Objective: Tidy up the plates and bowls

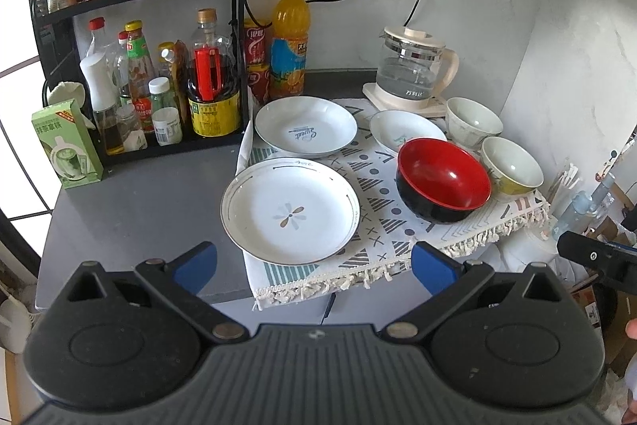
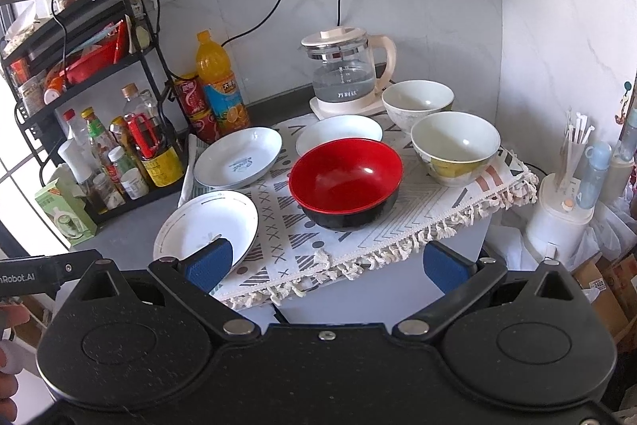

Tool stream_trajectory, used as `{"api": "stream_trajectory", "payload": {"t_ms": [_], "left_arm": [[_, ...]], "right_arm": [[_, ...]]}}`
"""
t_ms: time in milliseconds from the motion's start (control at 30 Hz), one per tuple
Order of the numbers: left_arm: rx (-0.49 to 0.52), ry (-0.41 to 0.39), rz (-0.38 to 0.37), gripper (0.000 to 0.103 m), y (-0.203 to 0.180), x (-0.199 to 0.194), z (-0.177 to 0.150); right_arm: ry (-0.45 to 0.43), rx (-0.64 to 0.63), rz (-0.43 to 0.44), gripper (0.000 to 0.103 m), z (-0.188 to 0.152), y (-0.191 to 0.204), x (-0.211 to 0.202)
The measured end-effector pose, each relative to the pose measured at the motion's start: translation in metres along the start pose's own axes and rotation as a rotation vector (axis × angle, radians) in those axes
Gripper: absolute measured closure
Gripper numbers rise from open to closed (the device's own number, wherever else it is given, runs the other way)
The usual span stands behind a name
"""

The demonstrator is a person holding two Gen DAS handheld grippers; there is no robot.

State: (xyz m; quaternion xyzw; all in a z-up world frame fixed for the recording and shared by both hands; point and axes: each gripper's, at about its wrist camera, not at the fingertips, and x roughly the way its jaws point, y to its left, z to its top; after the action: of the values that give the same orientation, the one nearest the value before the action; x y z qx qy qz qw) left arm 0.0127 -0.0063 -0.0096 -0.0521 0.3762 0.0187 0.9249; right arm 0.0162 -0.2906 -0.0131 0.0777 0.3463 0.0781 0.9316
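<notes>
On a patterned cloth (image 1: 382, 226) lie a white flower plate (image 1: 290, 210) nearest me, a white plate with blue script (image 1: 305, 126) behind it, and a smaller white dish (image 1: 406, 130). A red-and-black bowl (image 1: 444, 180) stands right of the flower plate, with a yellow-patterned bowl (image 1: 511, 166) and a pale bowl (image 1: 473, 122) beyond. My left gripper (image 1: 314, 265) is open and empty, just short of the flower plate. My right gripper (image 2: 328, 265) is open and empty, in front of the red bowl (image 2: 345, 182); its left finger overlaps the flower plate (image 2: 207, 226) in view.
A glass kettle (image 1: 414, 70) on its base stands at the back. An orange drink bottle (image 1: 290, 42), red cans and a black rack of sauce bottles (image 1: 159, 86) fill the left. A green box (image 1: 65, 144) stands on the grey counter. A white utensil holder (image 2: 561, 214) stands right.
</notes>
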Motion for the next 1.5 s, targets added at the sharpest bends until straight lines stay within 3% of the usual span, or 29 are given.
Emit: {"api": "stream_trajectory", "payload": {"t_ms": [533, 967, 1200, 1500], "left_arm": [[0.006, 0.040, 0.000, 0.000, -0.004, 0.042, 0.016], [-0.004, 0.087, -0.028, 0.000, 0.004, 0.099, 0.041], [0.027, 0.130, -0.048, 0.000, 0.009, 0.127, 0.055], [0.071, 0.124, -0.062, 0.000, 0.016, 0.150, 0.073]], "right_arm": [[0.034, 0.012, -0.027, 0.000, 0.017, -0.009, 0.044], [0.068, 0.038, -0.084, 0.000, 0.034, -0.012, 0.096], [0.080, 0.066, -0.105, 0.000, 0.043, -0.002, 0.120], [0.105, 0.097, -0.150, 0.000, 0.050, -0.001, 0.137]]}}
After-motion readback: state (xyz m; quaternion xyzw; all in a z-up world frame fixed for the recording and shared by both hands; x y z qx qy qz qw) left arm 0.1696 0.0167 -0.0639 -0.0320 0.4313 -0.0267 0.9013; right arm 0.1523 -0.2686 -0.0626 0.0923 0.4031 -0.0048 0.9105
